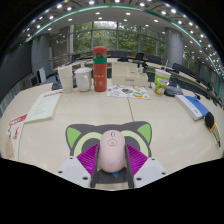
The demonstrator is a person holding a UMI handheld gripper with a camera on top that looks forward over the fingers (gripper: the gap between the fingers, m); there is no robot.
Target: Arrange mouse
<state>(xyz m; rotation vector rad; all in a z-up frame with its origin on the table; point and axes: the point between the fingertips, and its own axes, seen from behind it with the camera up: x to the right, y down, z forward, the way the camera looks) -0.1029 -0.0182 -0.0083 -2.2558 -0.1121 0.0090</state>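
Note:
A pale pink computer mouse [111,152] sits between my gripper's two fingers, its front end pointing away from me. The magenta pads [88,157] press against both of its sides. My gripper [111,160] is shut on the mouse and holds it over a grey mouse mat with green cat ears [78,133], which lies on the light table [70,125] just ahead of me. The mouse's rear end is hidden behind the fingers' base.
An orange-and-red bottle with a green cap [100,70] stands at the table's far side, with cups [66,77] left of it. Papers [130,92] and a green cup [162,81] lie to the right; a booklet [44,106] lies left. Chairs stand beyond.

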